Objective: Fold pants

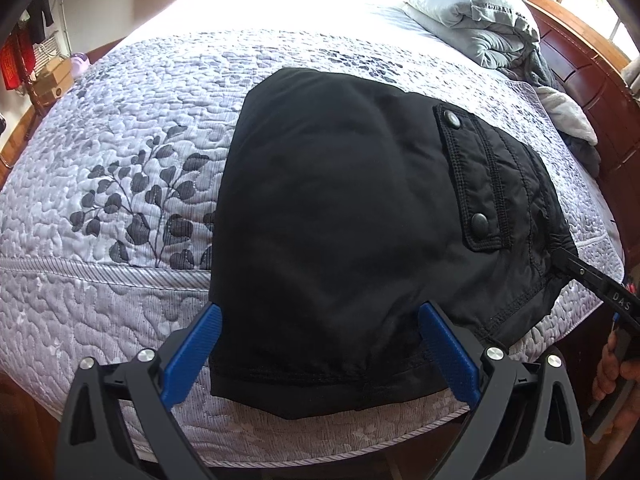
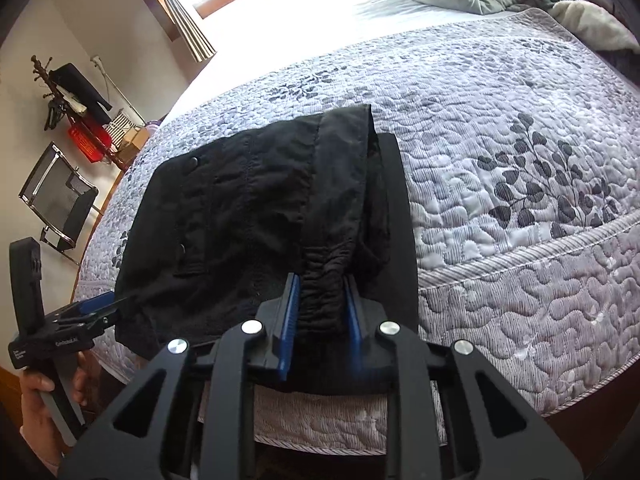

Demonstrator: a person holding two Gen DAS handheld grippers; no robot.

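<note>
Black pants (image 1: 344, 208) lie folded on the bed, a snap-buttoned pocket flap (image 1: 468, 184) on their right side. My left gripper (image 1: 320, 320) stands open at the near edge, its blue pads (image 1: 212, 324) wide apart with flat fabric between them. The right wrist view shows the pants (image 2: 240, 216) with their gathered elastic waistband (image 2: 322, 300) bunched between the pads of my right gripper (image 2: 322, 312), which is shut on it. From the left wrist view, the right gripper (image 1: 560, 256) bites the pants' right corner. The left gripper (image 2: 114, 304) reaches the pants' left edge.
A grey leaf-patterned quilt (image 1: 120, 184) covers the bed, its front edge just below the pants. Crumpled grey bedding (image 1: 472, 12) is heaped at the far right by a wooden headboard (image 1: 592, 88). A chair (image 2: 56, 200) and a coat stand (image 2: 72, 92) are beyond the bed's left side.
</note>
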